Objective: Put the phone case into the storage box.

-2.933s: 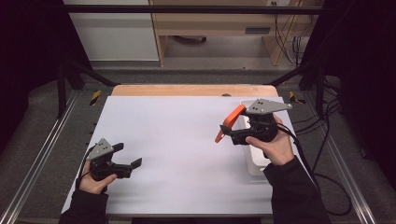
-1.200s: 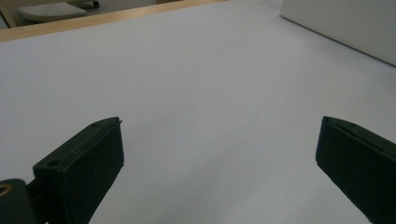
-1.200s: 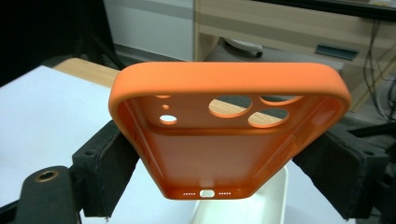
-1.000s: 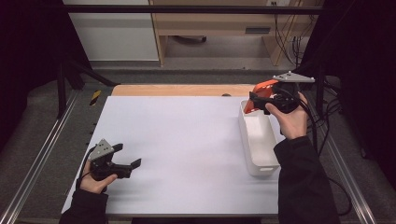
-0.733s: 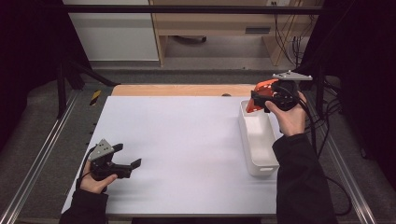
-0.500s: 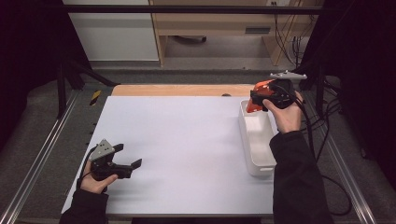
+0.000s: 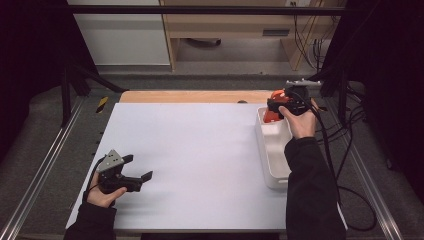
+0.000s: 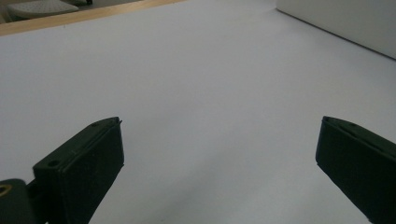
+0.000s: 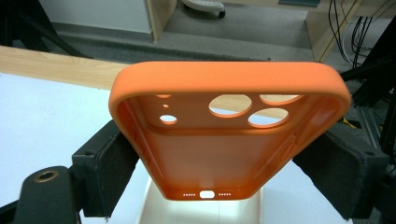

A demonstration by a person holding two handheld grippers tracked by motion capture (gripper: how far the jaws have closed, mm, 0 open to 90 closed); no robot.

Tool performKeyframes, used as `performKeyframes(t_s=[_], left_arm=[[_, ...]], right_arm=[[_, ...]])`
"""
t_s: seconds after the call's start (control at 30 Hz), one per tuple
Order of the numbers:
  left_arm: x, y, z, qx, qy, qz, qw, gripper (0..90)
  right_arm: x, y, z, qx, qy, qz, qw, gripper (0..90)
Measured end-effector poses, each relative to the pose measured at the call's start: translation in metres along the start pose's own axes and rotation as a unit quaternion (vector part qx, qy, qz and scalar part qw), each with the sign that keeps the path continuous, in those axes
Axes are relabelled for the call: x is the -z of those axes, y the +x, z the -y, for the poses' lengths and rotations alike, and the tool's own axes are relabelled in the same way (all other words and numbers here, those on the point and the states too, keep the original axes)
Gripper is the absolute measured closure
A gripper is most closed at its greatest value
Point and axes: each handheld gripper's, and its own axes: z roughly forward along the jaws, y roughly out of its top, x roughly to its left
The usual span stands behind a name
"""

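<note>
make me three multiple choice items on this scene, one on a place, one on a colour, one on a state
1. Where is the white bin?
A. at the table's right edge
B. at the table's left edge
C. on the floor

2. What colour is the phone case?
A. blue
B. orange
C. green

3. How does the left gripper stand?
A. shut on the case
B. shut on a cable
C. open, with nothing between its fingers

Answers:
1 A, the high view shows the bin along the right side of the white table.
2 B, the right gripper view shows an orange case clamped in the right gripper.
3 C, the left gripper view shows its fingers wide apart over bare table.
</note>
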Motion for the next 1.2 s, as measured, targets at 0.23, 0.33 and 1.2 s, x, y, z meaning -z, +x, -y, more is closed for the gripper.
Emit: performKeyframes(t_s=[0.23, 0.33, 1.2], left_arm=[[-0.001, 0.000, 0.001, 0.000, 0.001, 0.002, 1.0000, 0.4], [-0.002, 0.000, 0.001, -0.001, 0.002, 0.003, 1.0000, 0.4], [-0.005, 0.000, 0.002, -0.007, 0.010, 0.008, 0.9999, 0.4]], right_arm=[[-0.016, 0.003, 0.003, 0.005, 0.009, 0.010, 0.9999, 15.6], [-0.022, 0.002, 0.004, -0.002, 0.015, 0.015, 0.9998, 15.6], [-0.059, 0.005, 0.015, -0.010, 0.040, 0.032, 0.9986, 15.6]])
